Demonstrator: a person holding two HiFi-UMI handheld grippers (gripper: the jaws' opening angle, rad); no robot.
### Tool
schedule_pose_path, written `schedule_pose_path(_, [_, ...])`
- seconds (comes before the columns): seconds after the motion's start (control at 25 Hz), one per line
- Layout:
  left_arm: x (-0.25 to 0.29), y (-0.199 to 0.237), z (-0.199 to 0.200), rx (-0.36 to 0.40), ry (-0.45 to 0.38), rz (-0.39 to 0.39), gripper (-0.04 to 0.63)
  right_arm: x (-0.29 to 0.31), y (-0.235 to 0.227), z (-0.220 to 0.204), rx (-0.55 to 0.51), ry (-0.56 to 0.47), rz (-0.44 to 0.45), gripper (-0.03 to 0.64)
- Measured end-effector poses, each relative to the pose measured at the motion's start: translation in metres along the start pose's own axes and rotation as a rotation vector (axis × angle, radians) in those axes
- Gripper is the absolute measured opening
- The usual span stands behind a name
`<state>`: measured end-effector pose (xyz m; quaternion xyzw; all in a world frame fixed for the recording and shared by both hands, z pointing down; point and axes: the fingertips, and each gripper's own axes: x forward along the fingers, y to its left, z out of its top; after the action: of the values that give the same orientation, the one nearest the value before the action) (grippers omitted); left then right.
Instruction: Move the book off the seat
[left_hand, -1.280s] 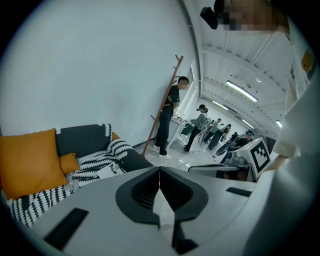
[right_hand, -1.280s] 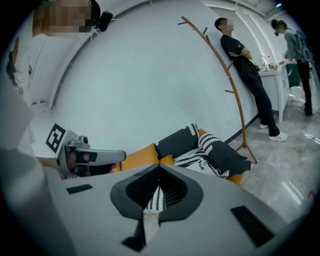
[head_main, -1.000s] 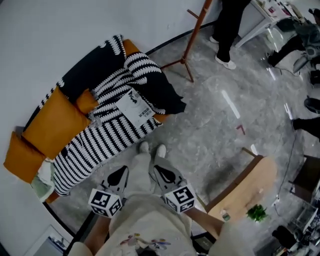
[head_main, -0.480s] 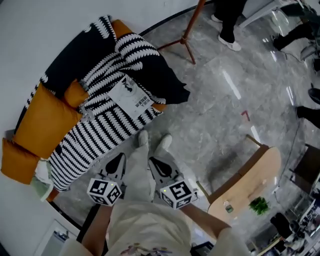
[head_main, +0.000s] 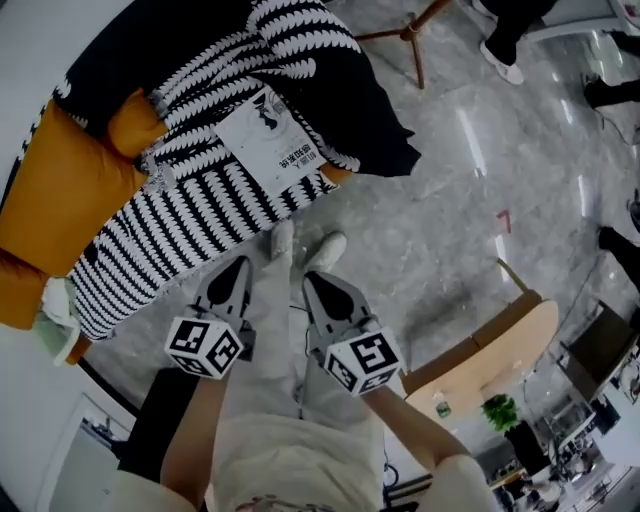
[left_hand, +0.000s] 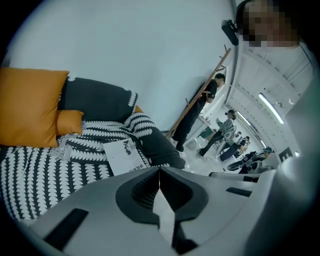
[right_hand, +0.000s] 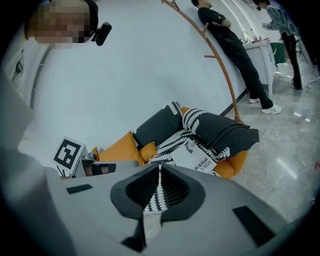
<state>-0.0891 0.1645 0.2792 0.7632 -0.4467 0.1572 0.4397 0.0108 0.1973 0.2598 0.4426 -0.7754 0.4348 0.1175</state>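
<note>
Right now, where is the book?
In the head view the book lies upper left of centre, flat on the black-and-white blanket, to the right of the orange cushion.

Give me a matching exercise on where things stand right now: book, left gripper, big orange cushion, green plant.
1 book
2 left gripper
3 big orange cushion
4 green plant

A shut and empty, short of the book
B propped against the white wall
C lying on the striped blanket
D by the wooden table

Pairs: 1-C, 2-A, 3-B, 4-D
</note>
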Motion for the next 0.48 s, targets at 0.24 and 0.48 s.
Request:
schedule_pose_path(0.24, [0.033, 0.035, -0.015, -0.072, -0.021, -0.016, 0.008, 0.047, -0.021, -0.015, 0.006, 0.022, 0.001, -0.003])
schedule_pose_path(0.48, [0.07, 0.041, -0.038, -0.117, -0.026, -0.04, 0.009, 0.074, -0.062, -0.035, 0.052, 0.034, -0.005, -0.003])
